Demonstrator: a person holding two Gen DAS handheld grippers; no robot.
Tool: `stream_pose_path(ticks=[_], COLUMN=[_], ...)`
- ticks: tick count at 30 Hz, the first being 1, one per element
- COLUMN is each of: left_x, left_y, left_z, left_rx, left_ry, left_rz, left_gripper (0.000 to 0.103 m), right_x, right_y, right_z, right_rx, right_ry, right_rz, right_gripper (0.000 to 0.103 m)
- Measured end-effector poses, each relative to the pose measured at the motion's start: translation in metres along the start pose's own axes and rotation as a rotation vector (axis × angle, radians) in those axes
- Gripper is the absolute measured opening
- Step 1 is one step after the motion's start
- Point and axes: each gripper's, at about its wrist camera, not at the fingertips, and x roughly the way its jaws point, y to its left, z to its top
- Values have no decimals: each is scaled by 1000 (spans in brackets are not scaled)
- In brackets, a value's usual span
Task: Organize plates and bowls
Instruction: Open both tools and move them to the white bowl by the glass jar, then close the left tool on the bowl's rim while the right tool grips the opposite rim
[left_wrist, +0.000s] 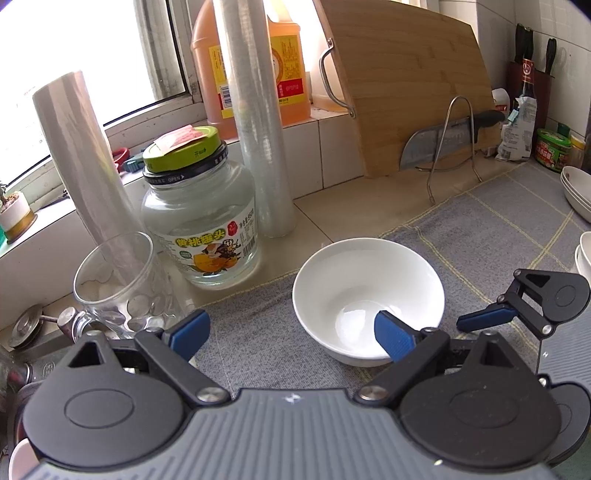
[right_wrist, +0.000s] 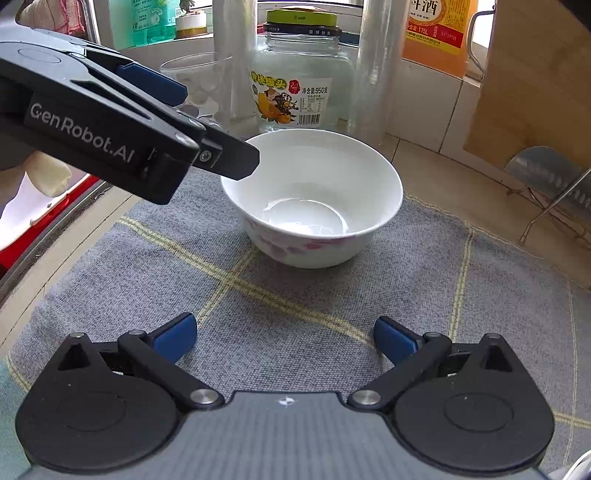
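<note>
A white bowl (left_wrist: 369, 291) with a pink flower pattern on its outside (right_wrist: 314, 199) stands upright and empty on a grey checked cloth (right_wrist: 258, 295). My left gripper (left_wrist: 291, 336) is open. Its right fingertip (left_wrist: 393, 339) is over the bowl's near rim and its left one is off to the side above the cloth. In the right wrist view the left gripper (right_wrist: 216, 125) reaches in from the left, one black fingertip over the bowl's left rim. My right gripper (right_wrist: 286, 332) is open and empty over the cloth, short of the bowl. One of its blue fingers (left_wrist: 484, 320) shows right of the bowl.
Behind the bowl stand a glass jar with a green lid (left_wrist: 199, 221), a drinking glass (left_wrist: 118, 288), two film rolls (left_wrist: 258, 122) and an oil bottle (left_wrist: 288, 66). A cutting board (left_wrist: 406, 81) and a knife rack are at the back right. Stacked white dishes (left_wrist: 576, 192) sit at the right edge.
</note>
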Motion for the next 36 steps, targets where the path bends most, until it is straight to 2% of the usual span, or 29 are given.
stream_pose_path(ticks=[9, 15, 19, 23, 28, 36], left_x=[11, 17, 22, 30, 40, 54], left_y=[2, 0, -2, -2, -4, -4], left_z=[6, 11, 18, 25, 28, 35], left_rx=[-2, 8, 37, 58, 86, 68], left_ry=[-1, 3, 4, 23, 46, 116], left_rz=[-49, -84, -102, -102, -111, -246], left_gripper=[96, 96, 96, 96, 96, 91], right_x=[-6, -11, -8, -14, -10, -4], right_y=[0, 2, -3, -2, 0, -3], right_z=[-18, -18, -12, -3, 11, 25], right_rx=[-4, 11, 68, 44, 2, -41], right_ry=[-88, -54, -41, -112, -154, -187], right_rz=[7, -9, -26, -33, -71, -73], right_gripper=[103, 103, 103, 103, 103, 102])
